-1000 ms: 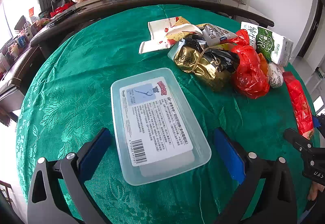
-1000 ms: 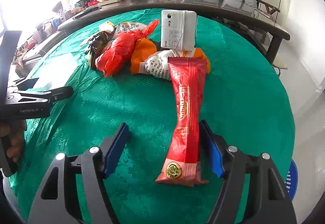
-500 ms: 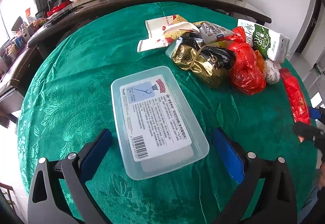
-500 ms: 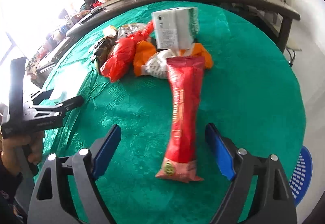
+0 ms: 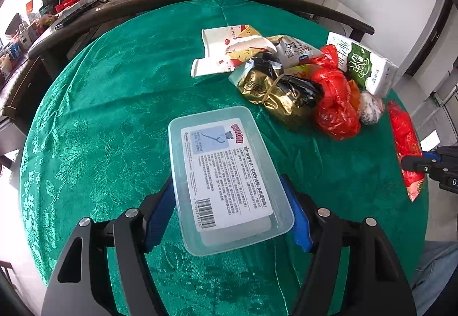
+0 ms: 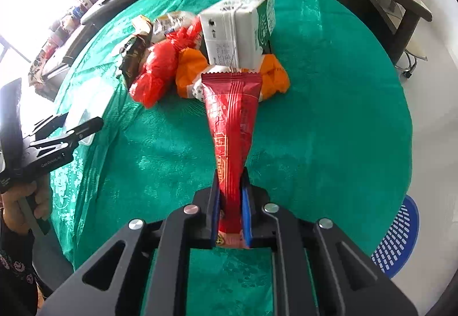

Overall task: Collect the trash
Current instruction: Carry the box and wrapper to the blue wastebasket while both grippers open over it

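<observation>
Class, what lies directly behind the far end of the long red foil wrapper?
A white-and-green carton stands there, flanked by orange plastic bags. The red wrapper hides the carton's base and whatever is beneath.

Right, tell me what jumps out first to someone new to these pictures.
The green tablecloth fills both views. On it, the left gripper has its blue pads against the sides of a clear plastic box with a printed label, and the right gripper is shut on the near end of a long red wrapper. Behind lies a heap of trash: a gold bag, a red bag and a white-and-green carton.
</observation>
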Action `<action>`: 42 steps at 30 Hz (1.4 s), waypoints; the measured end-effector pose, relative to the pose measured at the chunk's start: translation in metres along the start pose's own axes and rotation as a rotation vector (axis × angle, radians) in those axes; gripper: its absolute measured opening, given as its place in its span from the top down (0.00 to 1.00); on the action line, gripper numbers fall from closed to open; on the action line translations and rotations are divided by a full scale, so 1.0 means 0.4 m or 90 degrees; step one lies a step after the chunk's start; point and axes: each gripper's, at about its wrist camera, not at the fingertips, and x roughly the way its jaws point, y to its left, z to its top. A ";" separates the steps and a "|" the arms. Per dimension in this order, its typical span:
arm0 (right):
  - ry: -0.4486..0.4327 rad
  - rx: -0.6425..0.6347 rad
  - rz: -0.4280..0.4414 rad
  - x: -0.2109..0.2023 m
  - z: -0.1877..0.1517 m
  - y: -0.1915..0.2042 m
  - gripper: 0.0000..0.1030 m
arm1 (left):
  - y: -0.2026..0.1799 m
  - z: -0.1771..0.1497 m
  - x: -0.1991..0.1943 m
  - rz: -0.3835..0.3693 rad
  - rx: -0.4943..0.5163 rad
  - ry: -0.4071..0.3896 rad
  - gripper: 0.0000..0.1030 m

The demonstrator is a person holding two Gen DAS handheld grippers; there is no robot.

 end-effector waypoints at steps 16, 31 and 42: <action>-0.087 0.182 -0.061 -0.252 -0.265 -0.488 0.89 | -0.585 -0.028 -0.102 -0.265 0.151 -0.039 0.36; -0.019 0.326 -0.119 -0.106 -0.514 -0.938 0.89 | -1.195 -0.098 0.239 -0.331 0.275 0.072 0.37; -0.029 0.368 -0.105 -0.080 -0.554 -1.014 0.41 | -1.278 -0.108 0.404 -0.321 0.274 0.053 0.07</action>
